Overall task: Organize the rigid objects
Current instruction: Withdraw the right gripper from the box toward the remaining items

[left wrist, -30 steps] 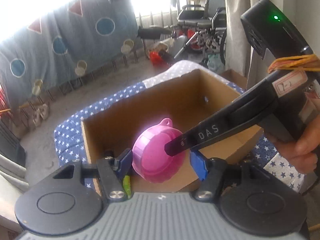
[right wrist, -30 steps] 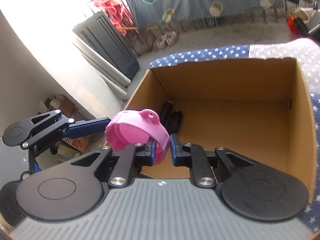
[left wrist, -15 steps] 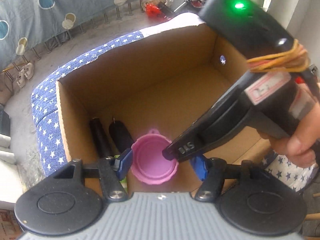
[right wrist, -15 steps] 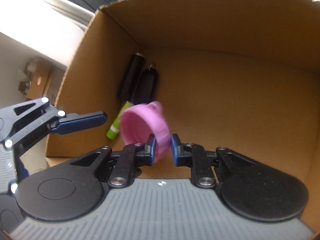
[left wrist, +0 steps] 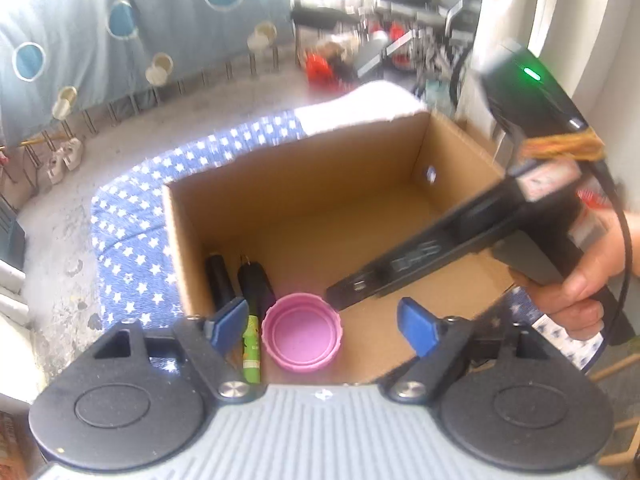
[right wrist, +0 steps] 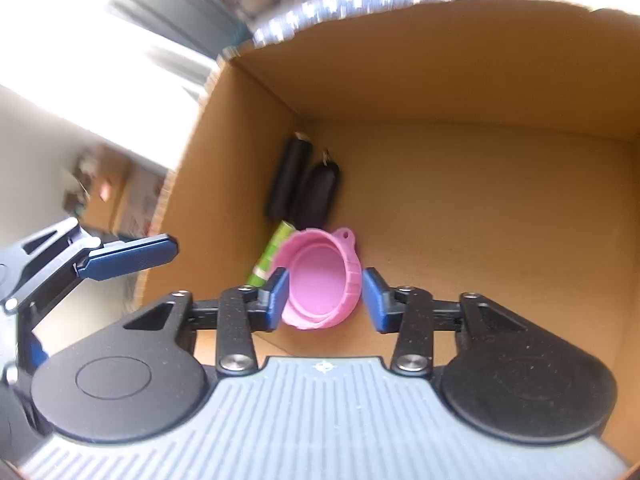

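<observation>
A pink lid (left wrist: 302, 332) lies open side up on the floor of the cardboard box (left wrist: 288, 184), near its front left corner; it also shows in the right wrist view (right wrist: 320, 280). My right gripper (right wrist: 323, 298) is open just above the lid, its fingers (right wrist: 276, 292) apart on either side of it, holding nothing. In the left wrist view the right gripper's body (left wrist: 460, 248) reaches over the box. My left gripper (left wrist: 324, 326) is open and empty above the box's front edge. Two black cylinders (right wrist: 304, 188) and a green stick (right wrist: 272, 254) lie beside the lid.
The box stands on a blue star-patterned cloth (left wrist: 128, 240). Beyond it are a concrete floor, a hanging blue sheet (left wrist: 120, 28), and a wheelchair with clutter (left wrist: 400, 40) at the back right. The right half of the box floor (right wrist: 500, 220) is bare.
My right gripper carried the pink lid down into the box, then opened and let it go. The lid now lies on the box floor. My left gripper has opened wider.
</observation>
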Motion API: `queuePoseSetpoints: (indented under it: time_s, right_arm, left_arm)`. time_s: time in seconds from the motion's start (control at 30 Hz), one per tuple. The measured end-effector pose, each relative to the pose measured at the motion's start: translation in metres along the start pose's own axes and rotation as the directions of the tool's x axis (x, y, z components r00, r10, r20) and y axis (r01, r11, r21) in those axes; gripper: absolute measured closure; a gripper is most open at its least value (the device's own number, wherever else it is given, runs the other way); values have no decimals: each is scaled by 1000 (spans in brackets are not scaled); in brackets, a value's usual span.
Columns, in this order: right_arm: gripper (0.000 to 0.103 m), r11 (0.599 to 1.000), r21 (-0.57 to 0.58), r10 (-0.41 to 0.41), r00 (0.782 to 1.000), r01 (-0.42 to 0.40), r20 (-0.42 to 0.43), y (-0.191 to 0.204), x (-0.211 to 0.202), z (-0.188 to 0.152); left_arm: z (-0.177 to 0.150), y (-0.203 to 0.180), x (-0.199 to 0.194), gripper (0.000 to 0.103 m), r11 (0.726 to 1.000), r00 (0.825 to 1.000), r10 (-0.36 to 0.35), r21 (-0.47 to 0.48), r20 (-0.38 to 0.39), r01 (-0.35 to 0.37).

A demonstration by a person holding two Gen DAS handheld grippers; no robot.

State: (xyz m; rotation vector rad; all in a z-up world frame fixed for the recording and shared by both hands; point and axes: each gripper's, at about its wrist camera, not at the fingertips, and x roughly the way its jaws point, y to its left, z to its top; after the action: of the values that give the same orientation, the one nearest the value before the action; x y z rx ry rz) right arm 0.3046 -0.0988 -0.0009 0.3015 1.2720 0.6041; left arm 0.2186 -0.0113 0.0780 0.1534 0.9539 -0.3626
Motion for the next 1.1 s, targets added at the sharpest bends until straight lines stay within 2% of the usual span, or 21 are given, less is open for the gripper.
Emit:
queuePoseSetpoints:
  time_s: [0.13,0.23,0.3,0.37,0.5,0.67,0.83,0.93,1.03,1.1]
  right_arm:
    - [62,999,0,49,990,-49,130,-2,-51,-33]
    - [60,997,-22,74,969,-70,235,-3,-89,-72]
    - [52,996,-38,92,954,-85,286,-3,-110,-100]
    - [48,996,-45,89,945,-79,316,-4,-125,-130]
    - [47,999,-7,46,938,-46,343,-5,-125,-184]
    - [47,995,46,66,938,-87,341,-5,-84,-229]
    - [49,992,41,100,946,-118,308,7,-44,-233]
    - [53,989,43,123,949,-142,291,10,-28,-227]
    - [59,988,46,131,956,-148,261,11,-10,-219]
    - [67,987,55,132,961,-150,242,10,3,-215]
  left_arm:
    - [-24,-6,-44,12,1000,993,-6,-23,118,9]
    - [-53,-17,-71,9,999,977,14,-37,213,-6]
    - [-73,-24,-78,8,998,967,25,-65,253,-8]
    - [-92,-32,-79,8,996,966,5,-90,258,19]
    - [-125,-47,-69,8,992,976,-40,-105,215,63]
    - [-149,-62,-44,8,998,991,-21,-49,130,27]
    - [-168,-65,-20,8,1000,999,-2,-25,43,3]
    - [-175,-65,-8,12,1000,1000,20,-15,-2,-20]
    - [-179,-63,4,14,1000,1000,18,-20,-21,-18]
    - [-181,-61,11,22,999,999,27,-35,-43,-29]
